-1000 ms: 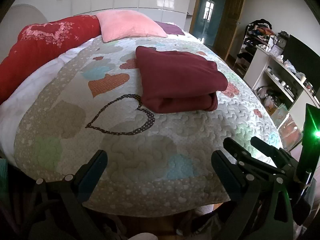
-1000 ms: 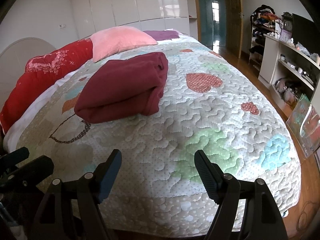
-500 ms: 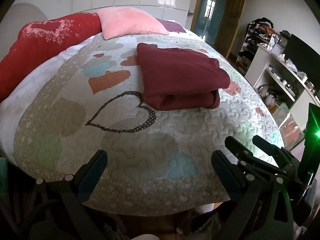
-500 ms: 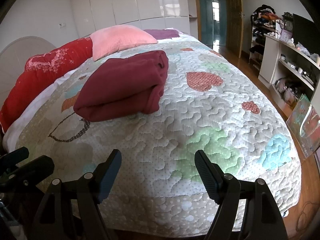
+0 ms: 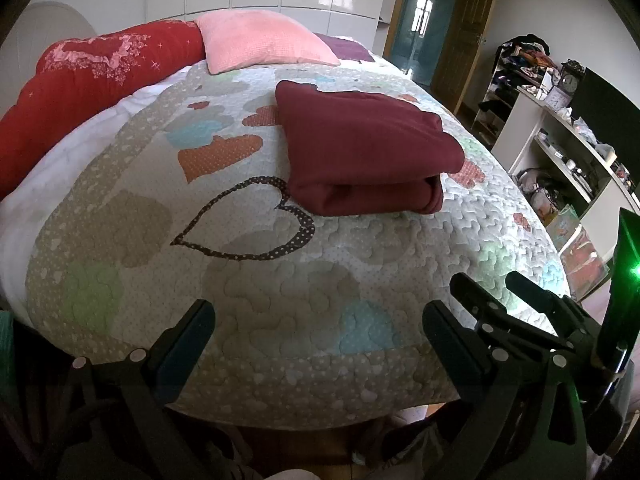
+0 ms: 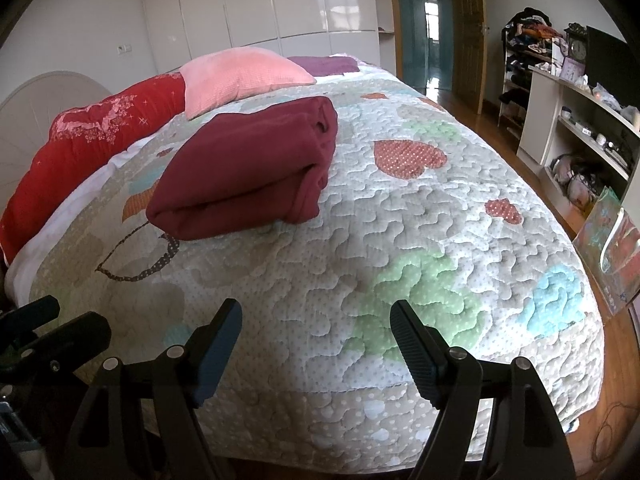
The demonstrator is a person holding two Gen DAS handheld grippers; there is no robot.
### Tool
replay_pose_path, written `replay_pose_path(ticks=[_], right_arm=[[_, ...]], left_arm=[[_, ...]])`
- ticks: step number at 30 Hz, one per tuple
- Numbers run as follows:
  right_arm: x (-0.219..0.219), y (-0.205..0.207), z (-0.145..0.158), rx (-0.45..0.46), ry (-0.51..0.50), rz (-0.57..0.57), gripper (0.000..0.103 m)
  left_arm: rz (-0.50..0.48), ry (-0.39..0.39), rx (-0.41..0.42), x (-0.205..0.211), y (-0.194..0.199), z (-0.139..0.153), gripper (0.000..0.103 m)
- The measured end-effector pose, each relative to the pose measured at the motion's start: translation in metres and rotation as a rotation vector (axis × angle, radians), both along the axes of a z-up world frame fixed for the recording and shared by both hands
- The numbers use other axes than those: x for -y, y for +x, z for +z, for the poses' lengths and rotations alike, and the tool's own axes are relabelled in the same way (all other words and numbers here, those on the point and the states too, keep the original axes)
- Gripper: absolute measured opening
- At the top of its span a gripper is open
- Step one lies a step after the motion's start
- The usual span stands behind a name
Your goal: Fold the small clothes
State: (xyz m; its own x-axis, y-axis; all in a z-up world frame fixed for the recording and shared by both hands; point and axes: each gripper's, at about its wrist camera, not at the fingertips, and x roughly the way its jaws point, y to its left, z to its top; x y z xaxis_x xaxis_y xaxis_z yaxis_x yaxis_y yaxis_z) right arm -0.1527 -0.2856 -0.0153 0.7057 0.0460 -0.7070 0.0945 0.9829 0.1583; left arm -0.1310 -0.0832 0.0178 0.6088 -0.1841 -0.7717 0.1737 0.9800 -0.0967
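Observation:
A dark red garment [image 5: 360, 148] lies folded into a thick rectangle on the quilted bedspread [image 5: 260, 280], near the bed's middle. It also shows in the right wrist view [image 6: 248, 168], up and to the left. My left gripper [image 5: 318, 332] is open and empty, held over the foot edge of the bed, well short of the garment. My right gripper [image 6: 316, 328] is open and empty, also at the foot edge. In the left wrist view the right gripper [image 5: 516, 300] sits at the lower right, beside the left one.
A red bolster [image 5: 92, 80] and a pink pillow [image 5: 260, 40] lie at the head of the bed. White shelves with clutter [image 6: 580, 128] and a dark screen [image 5: 608, 108] stand to the right. Wooden floor [image 6: 452, 100] runs along the bed's right side.
Both grippers have drifted slightly, so the bed and the folded garment sit a little lower in the left view. The garment has not moved. Both grippers stay open.

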Motion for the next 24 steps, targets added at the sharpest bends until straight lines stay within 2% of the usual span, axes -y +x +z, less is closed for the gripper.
replay_pose_path(ticks=[16,24], right_arm=[[-0.001,0.0,0.0,0.0,-0.001,0.001,0.081],[0.009,0.001,0.0,0.013,-0.007,-0.04,0.081]], left_arm=[[0.009,-0.008,-0.031,-0.002,0.002,-0.006,0.103],[0.03,-0.016,-0.04,-0.009,0.005,-0.005,0.103]])
